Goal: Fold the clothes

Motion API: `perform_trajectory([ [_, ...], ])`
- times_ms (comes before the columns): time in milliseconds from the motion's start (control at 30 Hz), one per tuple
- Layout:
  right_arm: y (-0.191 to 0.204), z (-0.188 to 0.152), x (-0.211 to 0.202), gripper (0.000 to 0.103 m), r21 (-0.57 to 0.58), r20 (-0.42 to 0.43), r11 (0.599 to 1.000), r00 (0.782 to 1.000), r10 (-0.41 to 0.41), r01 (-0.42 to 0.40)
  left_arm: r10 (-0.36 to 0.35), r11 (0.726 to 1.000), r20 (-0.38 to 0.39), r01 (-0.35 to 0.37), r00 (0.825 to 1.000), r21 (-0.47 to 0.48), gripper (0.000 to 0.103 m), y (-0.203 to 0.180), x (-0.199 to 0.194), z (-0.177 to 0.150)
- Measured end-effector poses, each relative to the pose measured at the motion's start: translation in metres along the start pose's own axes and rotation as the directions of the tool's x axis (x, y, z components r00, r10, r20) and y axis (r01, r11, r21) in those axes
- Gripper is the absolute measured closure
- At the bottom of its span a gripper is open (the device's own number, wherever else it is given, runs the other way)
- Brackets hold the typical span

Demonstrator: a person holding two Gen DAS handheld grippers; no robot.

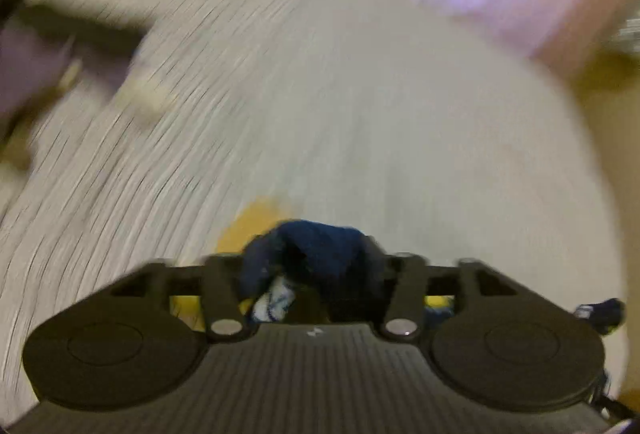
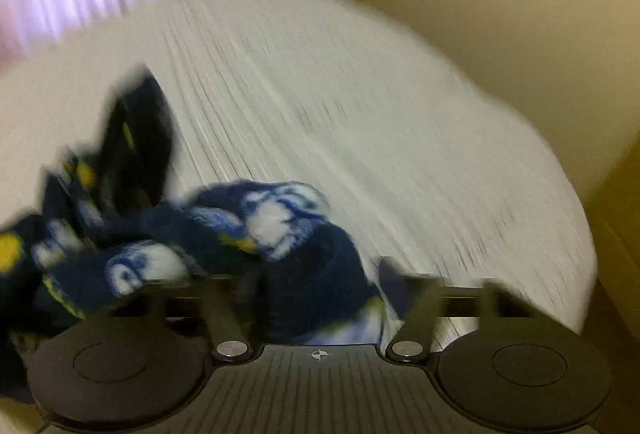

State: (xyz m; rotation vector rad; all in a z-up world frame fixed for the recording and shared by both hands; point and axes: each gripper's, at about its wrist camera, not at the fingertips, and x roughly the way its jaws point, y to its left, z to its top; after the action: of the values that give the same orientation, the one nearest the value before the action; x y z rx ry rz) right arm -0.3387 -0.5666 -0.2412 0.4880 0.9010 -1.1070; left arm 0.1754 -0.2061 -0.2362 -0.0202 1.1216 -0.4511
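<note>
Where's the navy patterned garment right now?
Both grippers pinch the navy garment above the white bedspread: it bunches at the right gripper and trails left; the left gripper holds another bunch.

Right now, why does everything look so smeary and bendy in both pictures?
In the left wrist view, the white striped bed cover streaks from motion blur, while the left gripper holding the dark blue patterned garment stays sharper. In the right wrist view, the same garment at the right gripper smears too. The fisheye lenses bend the bed's edges.
</note>
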Motion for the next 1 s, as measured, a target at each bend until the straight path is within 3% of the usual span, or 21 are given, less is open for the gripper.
perform_trajectory([
  [100, -0.008, -0.007, 0.003, 0.035, 0.012, -0.051, 1.000, 0.998, 0.029, -0.029, 0.029, 0.999, -0.087, -0.032, 0.996, -0.027, 0.058, 0.016, 0.023, -0.030],
  [200, -0.009, -0.010, -0.005, 0.035, 0.011, -0.044, 0.998, 0.997, 0.065, -0.065, 0.034, 0.995, -0.147, -0.047, 0.989, -0.089, 0.055, 0.036, 0.034, -0.058],
  [367, 0.014, -0.006, -0.005, 0.035, 0.007, -0.002, 0.978, 0.978, 0.208, -0.208, 0.007, 0.983, -0.168, -0.038, 0.986, -0.178, 0.054, 0.053, 0.034, -0.082],
  [467, 0.039, 0.003, 0.003, 0.035, -0.004, 0.016, 0.952, 0.952, 0.305, -0.305, 0.003, 0.983, -0.151, -0.031, 0.989, -0.179, 0.051, 0.057, 0.025, -0.083],
  [667, 0.084, 0.025, 0.026, 0.035, 0.084, 0.023, 0.856, 0.860, 0.510, -0.510, -0.018, 0.975, -0.126, -0.010, 0.992, -0.220, 0.043, 0.073, 0.017, -0.082],
  [733, 0.100, 0.031, 0.045, 0.035, 0.105, 0.014, 0.847, 0.853, 0.522, -0.520, -0.024, 0.972, -0.107, -0.001, 0.994, -0.233, 0.039, 0.074, 0.020, -0.077],
  [800, 0.112, 0.035, 0.064, 0.035, 0.132, -0.046, 0.856, 0.859, 0.510, -0.501, -0.053, 0.975, -0.083, 0.033, 0.995, -0.220, 0.040, 0.065, 0.023, -0.058],
  [833, 0.117, 0.036, 0.072, 0.042, 0.144, -0.079, 0.861, 0.862, 0.501, -0.488, -0.067, 0.976, -0.071, 0.051, 0.995, -0.214, 0.052, 0.060, 0.024, -0.049],
  [867, 0.119, 0.036, 0.077, 0.098, 0.142, -0.114, 0.860, 0.855, 0.507, -0.491, -0.082, 0.976, -0.059, 0.068, 0.995, -0.207, 0.068, 0.055, 0.026, -0.039],
  [900, 0.122, 0.036, 0.082, 0.101, 0.139, -0.148, 0.858, 0.846, 0.512, -0.495, -0.096, 0.976, -0.047, 0.085, 0.994, -0.200, 0.093, 0.050, 0.027, -0.030],
  [1000, 0.111, 0.049, 0.063, 0.101, 0.114, -0.109, 0.837, 0.831, 0.545, -0.535, -0.140, 0.975, -0.013, 0.136, 0.990, -0.178, 0.093, 0.036, 0.032, -0.001],
])
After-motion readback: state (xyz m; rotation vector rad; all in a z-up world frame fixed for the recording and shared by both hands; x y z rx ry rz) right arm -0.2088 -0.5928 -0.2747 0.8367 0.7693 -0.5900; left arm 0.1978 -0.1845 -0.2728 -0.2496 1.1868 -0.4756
